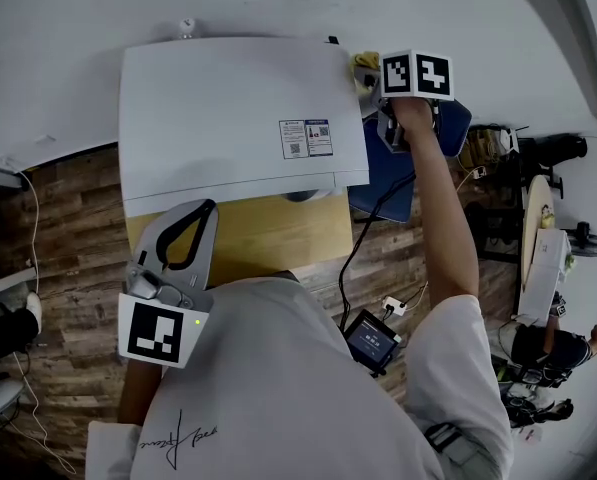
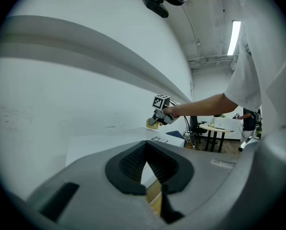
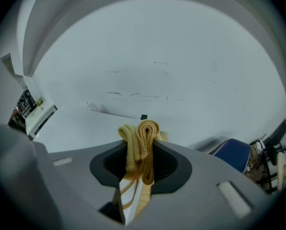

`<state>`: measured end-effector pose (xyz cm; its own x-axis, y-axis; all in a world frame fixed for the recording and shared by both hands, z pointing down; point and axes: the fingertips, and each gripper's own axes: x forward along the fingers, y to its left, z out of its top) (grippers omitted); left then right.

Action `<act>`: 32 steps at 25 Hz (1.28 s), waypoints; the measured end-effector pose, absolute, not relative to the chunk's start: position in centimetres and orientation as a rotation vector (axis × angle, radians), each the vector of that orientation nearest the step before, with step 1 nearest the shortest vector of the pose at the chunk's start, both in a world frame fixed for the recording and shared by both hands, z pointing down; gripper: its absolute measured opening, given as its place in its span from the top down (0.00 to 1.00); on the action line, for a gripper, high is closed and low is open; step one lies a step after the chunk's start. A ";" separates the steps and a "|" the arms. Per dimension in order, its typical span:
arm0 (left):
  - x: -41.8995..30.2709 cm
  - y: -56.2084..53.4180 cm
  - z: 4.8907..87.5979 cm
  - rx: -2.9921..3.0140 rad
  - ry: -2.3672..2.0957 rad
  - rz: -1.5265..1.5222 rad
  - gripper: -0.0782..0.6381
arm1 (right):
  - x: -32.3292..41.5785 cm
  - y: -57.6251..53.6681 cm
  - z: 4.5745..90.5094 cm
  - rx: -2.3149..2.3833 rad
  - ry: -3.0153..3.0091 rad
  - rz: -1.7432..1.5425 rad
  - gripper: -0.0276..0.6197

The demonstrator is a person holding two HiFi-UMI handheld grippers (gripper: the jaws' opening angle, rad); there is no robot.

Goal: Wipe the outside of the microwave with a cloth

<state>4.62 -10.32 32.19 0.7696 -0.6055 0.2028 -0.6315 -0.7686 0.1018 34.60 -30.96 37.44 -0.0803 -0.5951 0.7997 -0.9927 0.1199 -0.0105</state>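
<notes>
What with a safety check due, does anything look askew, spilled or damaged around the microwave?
Nothing stands out. The microwave sits square on its wooden stand, with no spill or dent visible. The right gripper holds the yellow cloth at its far right corner. The left gripper is shut and empty.

Left gripper (image 2: 146,169) fills the foreground: grey body, black ribbed pads (image 2: 128,164) closed together with nothing held. Through the slit a bit of wooden surface (image 2: 155,198) shows. Past it, the white microwave (image 2: 104,145) top with a small label (image 2: 157,139), white wall (image 2: 61,90) behind. At the microwave's far corner, the right gripper (image 2: 157,120) with its marker cube (image 2: 161,101) has a yellow cloth (image 2: 150,124) at its tip, touching the corner. Bare arm (image 2: 200,104) reaches to it from a white sleeve (image 2: 253,71). Blue chair (image 2: 176,134) just beside the microwave, round table (image 2: 219,127) further back, ceiling light (image 2: 235,37) lit
</notes>
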 end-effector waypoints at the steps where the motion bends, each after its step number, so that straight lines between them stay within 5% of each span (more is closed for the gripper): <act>1: 4.7 -10.3 32.2 2.798 -0.987 0.237 0.90 | 34.7 -30.9 37.8 1.547 -1.743 0.782 0.78; 32: -0.4 -8.9 31.7 2.791 -1.075 0.207 0.90 | 27.8 -31.1 38.6 1.543 -1.736 0.730 0.77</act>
